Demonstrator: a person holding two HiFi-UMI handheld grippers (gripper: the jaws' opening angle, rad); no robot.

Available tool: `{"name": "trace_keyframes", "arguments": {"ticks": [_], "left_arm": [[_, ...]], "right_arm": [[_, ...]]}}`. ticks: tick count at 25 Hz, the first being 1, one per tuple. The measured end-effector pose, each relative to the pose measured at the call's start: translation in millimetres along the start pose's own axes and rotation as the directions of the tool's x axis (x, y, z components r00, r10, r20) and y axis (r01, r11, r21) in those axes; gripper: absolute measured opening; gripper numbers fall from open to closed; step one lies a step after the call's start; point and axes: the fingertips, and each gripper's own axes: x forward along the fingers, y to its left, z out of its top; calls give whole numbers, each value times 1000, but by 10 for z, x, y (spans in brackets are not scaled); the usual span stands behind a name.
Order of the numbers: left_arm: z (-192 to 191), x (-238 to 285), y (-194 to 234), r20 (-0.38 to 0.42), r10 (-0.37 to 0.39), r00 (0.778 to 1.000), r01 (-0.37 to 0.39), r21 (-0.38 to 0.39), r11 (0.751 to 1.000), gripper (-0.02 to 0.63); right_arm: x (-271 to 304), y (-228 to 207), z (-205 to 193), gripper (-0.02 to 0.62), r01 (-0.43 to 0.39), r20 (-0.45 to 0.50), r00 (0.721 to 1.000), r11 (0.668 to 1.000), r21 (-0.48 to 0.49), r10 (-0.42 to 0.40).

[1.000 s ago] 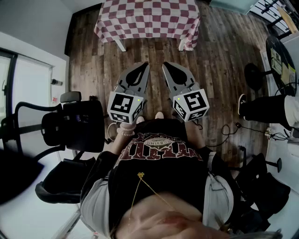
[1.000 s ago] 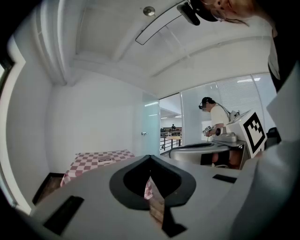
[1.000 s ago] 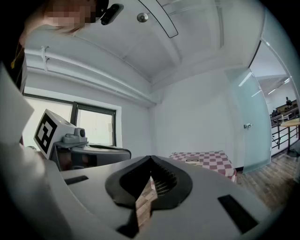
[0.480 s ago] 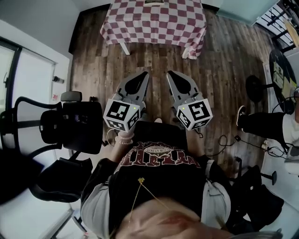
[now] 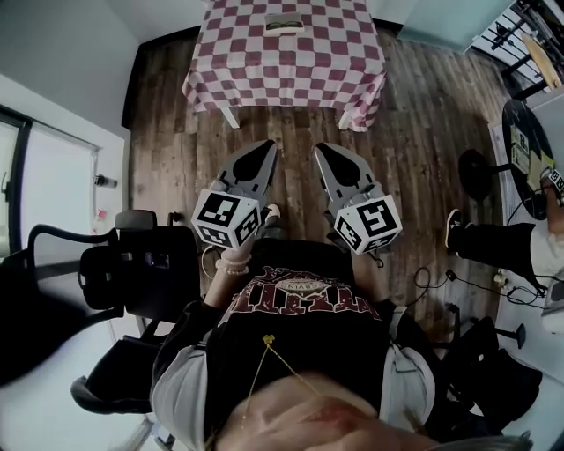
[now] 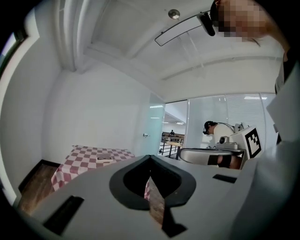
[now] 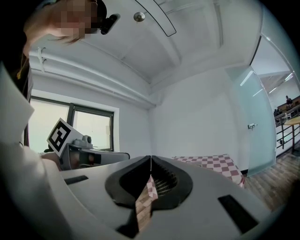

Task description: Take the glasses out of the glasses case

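Left gripper (image 5: 263,147) and right gripper (image 5: 322,149) closed; distant glasses case (image 5: 284,25) barely discernible

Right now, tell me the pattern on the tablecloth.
Red-and-white checks cover the tablecloth; the head view shows it best.

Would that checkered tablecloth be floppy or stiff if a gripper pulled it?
Probably floppy: the checkered tablecloth hangs in soft folds at its corners. Pulled, it would likely slide and bunch rather than hold its shape, and might drag along the glasses case lying on it.

Two tongs (image 5: 267,145) (image 5: 320,148), one table (image 5: 291,66), one glasses case (image 5: 284,25).
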Motion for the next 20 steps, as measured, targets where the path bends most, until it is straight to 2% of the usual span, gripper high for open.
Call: {"name": "trace_keyframes", "arguments": {"ticks": [4, 13, 16, 20], "left_arm": [[122, 246, 265, -11, -51, 999, 51, 41, 998, -2], [173, 578, 811, -26, -110, 994, 111, 11, 994, -2], [170, 614, 973, -47, -130, 990, 132, 28, 991, -2], [123, 659, 1122, -80, -180, 980, 179, -10, 984, -2]], "right_arm": [[326, -160, 23, 18, 39, 3, 999, 999, -8, -39], [919, -396, 7, 20, 114, 7, 993, 993, 10, -114], [1138, -391, -10, 20, 112, 6, 994, 993, 19, -112], [1347, -351, -46, 20, 111, -22, 994, 994, 22, -111]]}}
